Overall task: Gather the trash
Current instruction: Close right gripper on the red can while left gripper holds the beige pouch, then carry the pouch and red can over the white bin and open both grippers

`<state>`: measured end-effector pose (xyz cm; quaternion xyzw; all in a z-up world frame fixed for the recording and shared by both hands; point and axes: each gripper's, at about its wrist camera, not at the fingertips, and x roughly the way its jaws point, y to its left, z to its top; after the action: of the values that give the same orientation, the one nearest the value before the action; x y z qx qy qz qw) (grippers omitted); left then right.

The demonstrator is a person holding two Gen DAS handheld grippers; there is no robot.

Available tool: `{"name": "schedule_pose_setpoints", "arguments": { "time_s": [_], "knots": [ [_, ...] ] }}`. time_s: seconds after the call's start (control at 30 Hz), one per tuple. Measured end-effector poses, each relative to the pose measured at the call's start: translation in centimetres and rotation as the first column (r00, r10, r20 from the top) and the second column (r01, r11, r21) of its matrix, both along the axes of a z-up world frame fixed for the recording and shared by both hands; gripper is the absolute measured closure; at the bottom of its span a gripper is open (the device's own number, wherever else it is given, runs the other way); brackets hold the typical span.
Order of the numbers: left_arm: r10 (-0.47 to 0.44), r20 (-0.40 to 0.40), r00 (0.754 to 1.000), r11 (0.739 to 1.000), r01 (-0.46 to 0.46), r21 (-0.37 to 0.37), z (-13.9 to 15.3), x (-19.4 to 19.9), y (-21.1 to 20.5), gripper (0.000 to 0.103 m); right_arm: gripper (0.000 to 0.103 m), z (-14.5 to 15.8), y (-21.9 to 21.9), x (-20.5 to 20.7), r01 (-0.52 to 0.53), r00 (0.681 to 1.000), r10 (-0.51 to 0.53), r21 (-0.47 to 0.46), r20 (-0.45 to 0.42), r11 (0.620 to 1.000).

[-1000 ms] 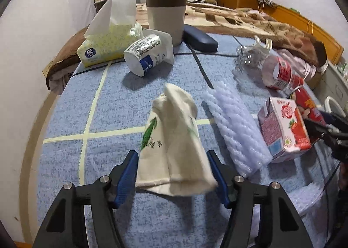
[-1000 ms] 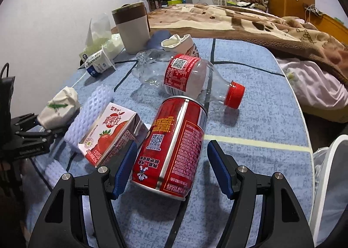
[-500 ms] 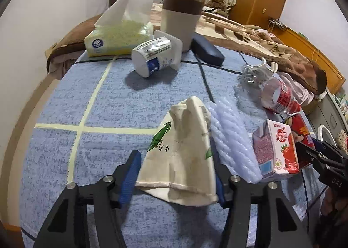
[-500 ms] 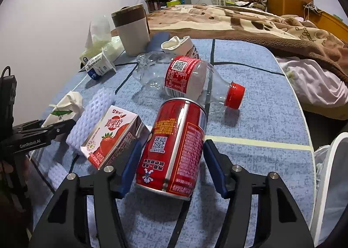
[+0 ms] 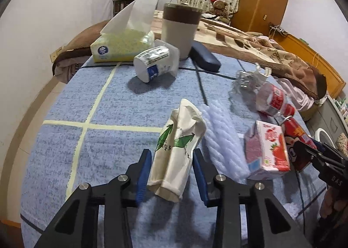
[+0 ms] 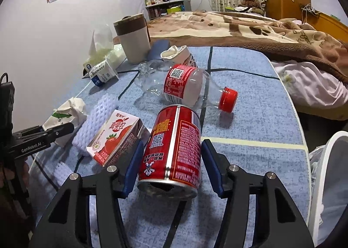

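Table [image 5: 65,139]: blue cloth — the landmark for all places below.
Left gripper [image 5: 171,174]: jaws have just been closing and now clench the crushed paper cup [image 5: 176,150], at the table's near edge.
Right gripper [image 6: 171,165]: also just closing; its pads look to be grasping the red can [image 6: 174,150], near the table's front.
Risk: the crumpled cup may slip from the squeeze; the can could roll free — it is round and smooth.
Count: one bottle [image 6: 184,87], one can, one juice carton [image 6: 115,137], one foam sleeve [image 5: 224,139], one yogurt tub [image 5: 154,63], two paper cups.

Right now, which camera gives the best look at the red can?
The right wrist view: the red can lies close and whole between that gripper's jaws. In the left wrist view, only a sliver of it shows behind the strawberry carton.
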<state>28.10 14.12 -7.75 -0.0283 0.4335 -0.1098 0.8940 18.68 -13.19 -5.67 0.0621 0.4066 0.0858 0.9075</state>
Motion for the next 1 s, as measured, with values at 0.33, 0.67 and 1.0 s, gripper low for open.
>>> {"name": "schedule_pose_setpoints", "arguments": {
  "time_s": [0.33,0.67,1.0],
  "knots": [
    [-0.012,0.048,0.999,1.0,0.012,0.003,1.9,-2.3,-1.5,0.067,0.048,0.5,-0.4,-0.9,-0.01,1.0,0.009,0.012,0.022,1.0],
    [-0.054,0.094,0.994,0.999,0.054,0.008,4.1,-4.5,-3.8,0.067,0.049,1.6,-1.5,-2.6,-0.008,0.997,0.005,0.039,0.081,0.999],
    [-0.116,0.121,0.986,0.993,0.115,0.012,5.4,-6.6,-6.9,0.067,0.05,3.2,-3.0,-4.3,-0.003,0.989,-0.005,0.052,0.147,0.999]
  ]
}}
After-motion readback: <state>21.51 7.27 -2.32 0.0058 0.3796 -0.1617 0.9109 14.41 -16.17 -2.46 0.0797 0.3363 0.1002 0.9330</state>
